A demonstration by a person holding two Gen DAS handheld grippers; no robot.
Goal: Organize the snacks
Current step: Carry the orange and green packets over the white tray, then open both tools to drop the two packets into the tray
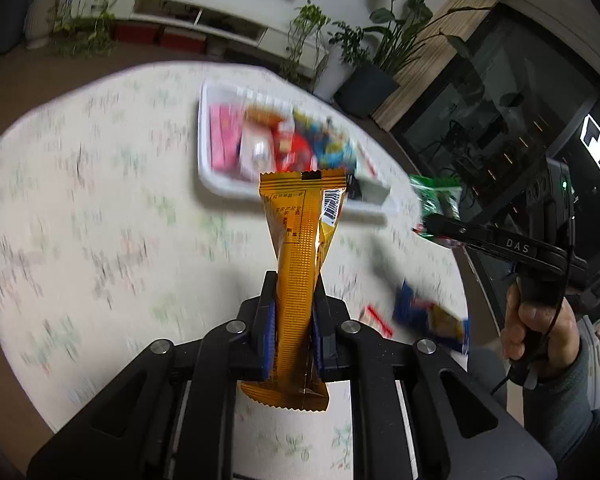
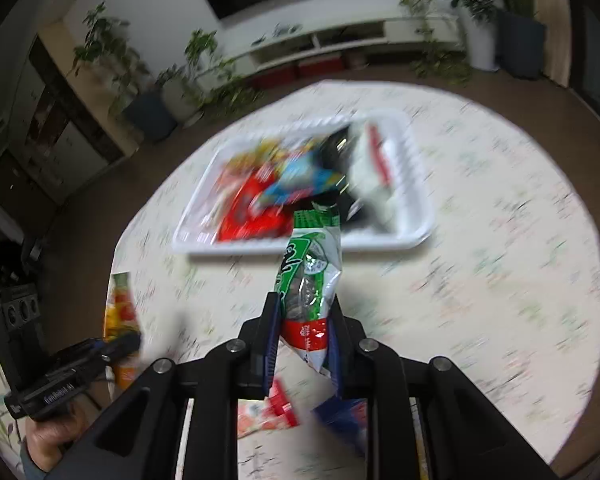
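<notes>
**Both grippers loaded, tray ahead – handling notes**

We find the left gripper (image 1: 294,300) with its jaws closed down to the width of the orange snack packet (image 1: 302,240), gripping it below the middle so that the upper end stands up and forward, twisted at the waist; the right gripper (image 2: 304,336) is likewise closed on the green snack packet (image 2: 310,272), held by its lower red-banded end. Both packets hang in the air short of the white tray (image 2: 418,168), which sits on the worktop (image 1: 80,200) already holding several wrappers – pink, red, blue and white, too blurred to name.

We judge both packets light, soft and crinkly; the film looks glossy and may slip; the contents could crush under a hard pinch. The present hold across the flat body, away from the sealed ends, seems the sound one; a hold at the crimped edge would let the packet swing.

Loose items remain on the worktop near the grippers: a blue packet (image 1: 410,304), a small red-and-white sachet (image 2: 268,412) and an orange-and-red packet (image 2: 120,312) at the left edge of the right view.

The worktop is round, covered in a pale floral cloth; beyond it we note a brown floor, potted plants (image 1: 376,40) and a low white shelf unit (image 1: 204,20) against the wall.
</notes>
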